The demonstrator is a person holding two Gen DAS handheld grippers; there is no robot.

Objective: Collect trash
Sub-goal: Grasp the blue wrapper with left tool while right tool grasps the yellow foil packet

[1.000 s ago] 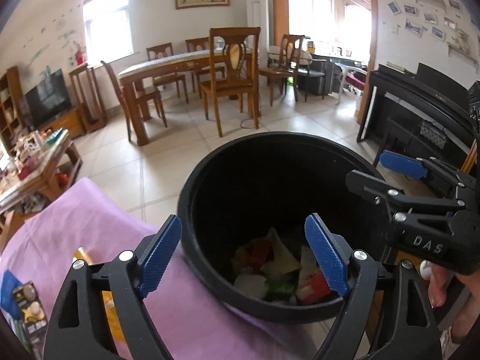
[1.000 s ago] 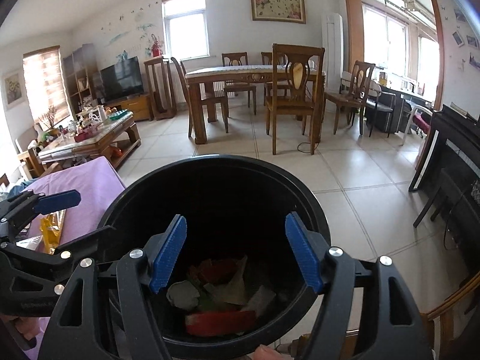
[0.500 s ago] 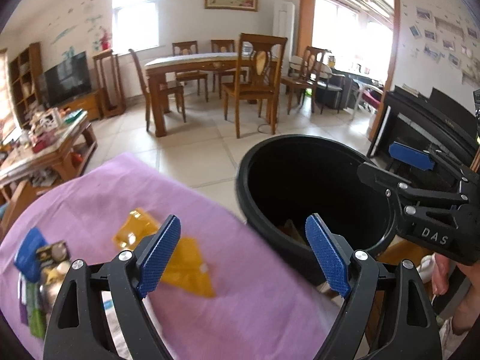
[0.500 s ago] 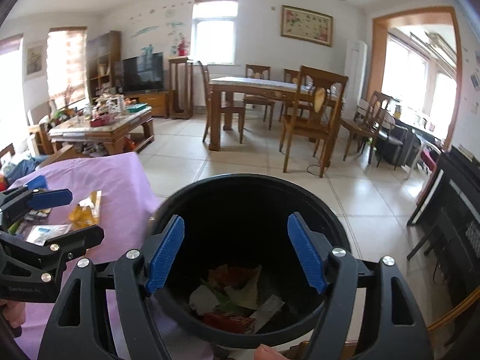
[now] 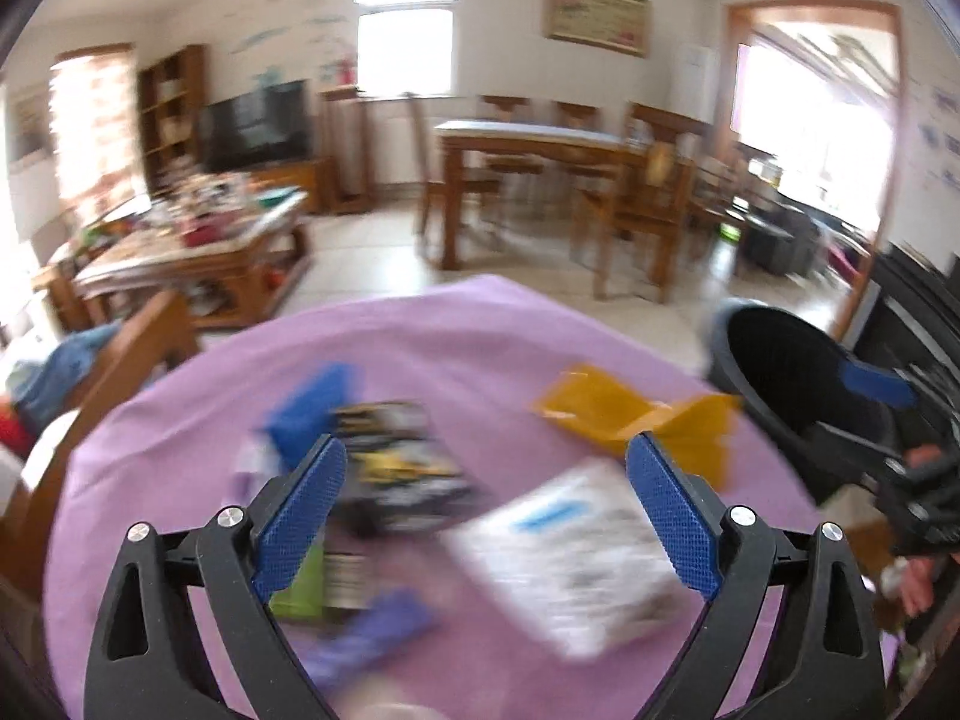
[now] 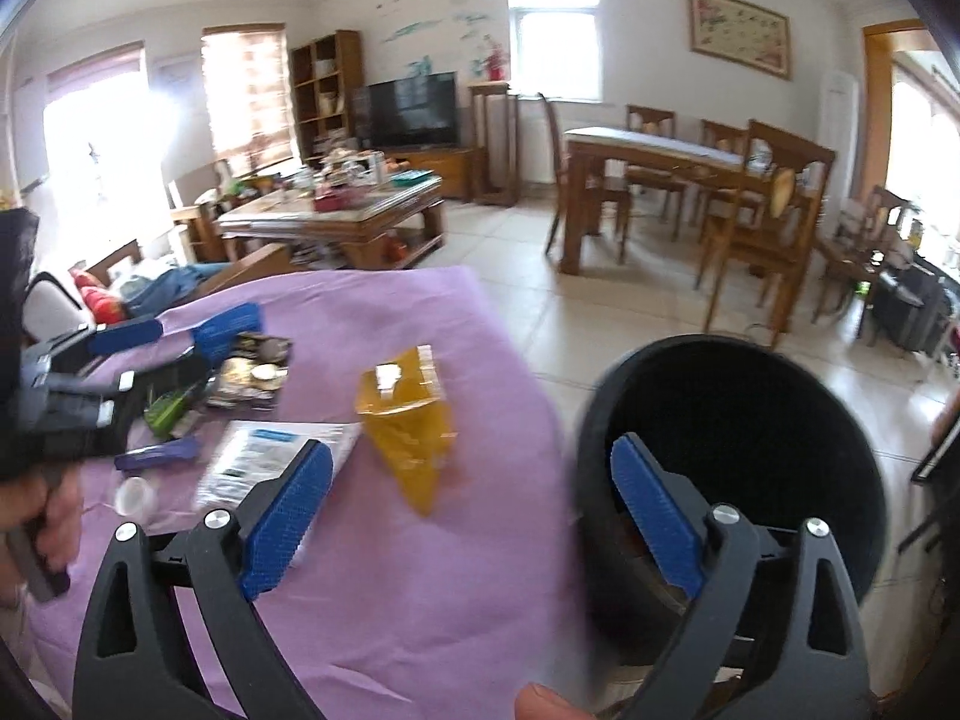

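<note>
Both tongs swung off bin (image 6: 726, 456) toward surface (image 6: 390, 600) | left tongs (image 5: 486, 516), right tongs (image 6: 474, 516) opening, empty (blurred) | yellow wrapper (image 6: 408, 420) beside bin

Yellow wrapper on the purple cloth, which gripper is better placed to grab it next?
Probably the right gripper: the yellow wrapper lies just ahead of its opening, empty jaws. The left gripper faces the other litter.

My desk (image 6: 372, 588) has a purple cloth over it, and the trash sits right on that: a yellow wrapper (image 6: 414, 426), a white printed packet (image 6: 270, 459), a dark snack pack (image 6: 255, 381), a blue packet (image 6: 228, 324) and a small white cap (image 6: 137, 495).
</note>
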